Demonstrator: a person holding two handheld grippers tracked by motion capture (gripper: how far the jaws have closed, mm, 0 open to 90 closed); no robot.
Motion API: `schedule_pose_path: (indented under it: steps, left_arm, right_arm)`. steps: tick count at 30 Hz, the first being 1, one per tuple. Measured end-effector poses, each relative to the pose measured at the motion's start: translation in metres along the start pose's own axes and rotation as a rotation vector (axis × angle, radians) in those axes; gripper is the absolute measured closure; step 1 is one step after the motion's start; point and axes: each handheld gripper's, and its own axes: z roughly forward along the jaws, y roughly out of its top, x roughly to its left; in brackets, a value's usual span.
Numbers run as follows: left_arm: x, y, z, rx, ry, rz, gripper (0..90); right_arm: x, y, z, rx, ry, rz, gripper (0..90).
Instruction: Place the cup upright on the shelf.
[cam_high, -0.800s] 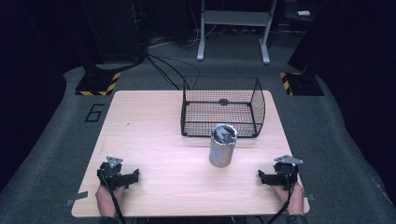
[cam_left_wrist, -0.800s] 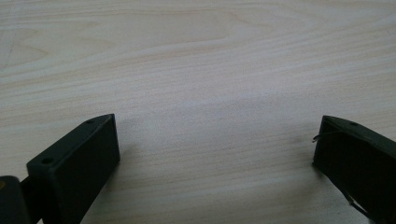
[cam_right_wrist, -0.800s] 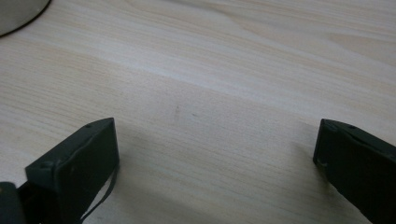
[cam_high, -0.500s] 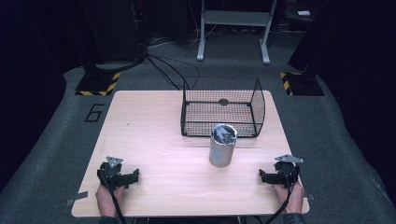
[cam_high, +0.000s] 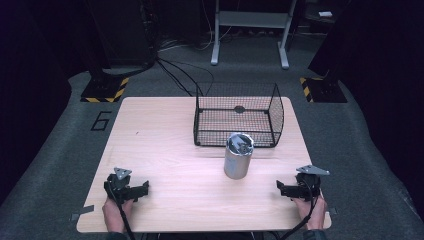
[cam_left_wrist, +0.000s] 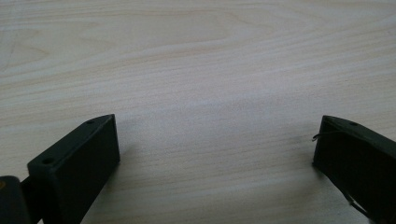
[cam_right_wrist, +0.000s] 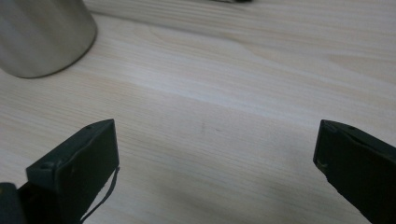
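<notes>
Resting on the table (cam_high: 165, 150), both the left gripper (cam_high: 141, 189) and right gripper (cam_high: 283, 189) gape wide near the metal can (cam_high: 238, 156).

Silver canister (cam_high: 238, 156), black wire basket (cam_high: 237, 114), pale wood table (cam_high: 160, 140).

Looks like a lab or test room: dark grey carpet (cam_high: 55, 150), hazard-striped stand bases (cam_high: 104, 93), loose cables (cam_high: 175, 75) on the floor beyond the wooden desk (cam_high: 165, 150).

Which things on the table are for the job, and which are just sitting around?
Probably for the job:
shiny metal cylinder can, upright on the table
black wire mesh basket, just behind it
left gripper, open
right gripper, open

Just around:
light wooden table
yellow-black striped floor plates
</notes>
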Motion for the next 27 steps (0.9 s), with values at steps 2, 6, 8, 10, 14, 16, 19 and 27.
schedule_pose_path:
  steps: [2,6,8,10,14,16,19,27]
  left_arm:
    - [0.000,0.000,0.000,0.000,0.000,0.000,0.1]
    - [0.000,0.000,0.000,0.000,0.000,0.000,0.1]
    - [0.000,0.000,0.000,-0.001,0.000,0.000,0.1]
    - [0.000,0.000,0.000,-0.001,0.001,0.000,0.1]
    - [0.000,0.000,0.000,0.002,-0.001,0.001,0.1]
    - [0.000,0.000,0.000,-0.001,0.000,0.000,0.1]
    - [0.000,0.000,-0.001,0.007,-0.001,0.003,0.1]
    - [0.000,0.000,0.000,0.004,0.001,0.005,0.1]
  right_arm:
    - [0.002,0.001,-0.002,-0.003,0.006,-0.001,0.0]
    - [0.012,0.008,-0.010,-0.031,0.039,-0.006,0.0]
    - [0.015,0.010,-0.012,-0.045,0.055,-0.015,0.0]
    - [0.019,0.012,-0.013,-0.050,0.070,-0.023,0.0]
    - [0.027,0.018,-0.016,-0.070,0.095,-0.035,0.0]
    - [0.028,0.019,-0.017,-0.068,0.102,-0.040,0.0]
    - [0.033,0.024,-0.018,-0.072,0.119,-0.049,0.0]
    - [0.044,0.034,-0.016,-0.086,0.159,-0.067,0.0]
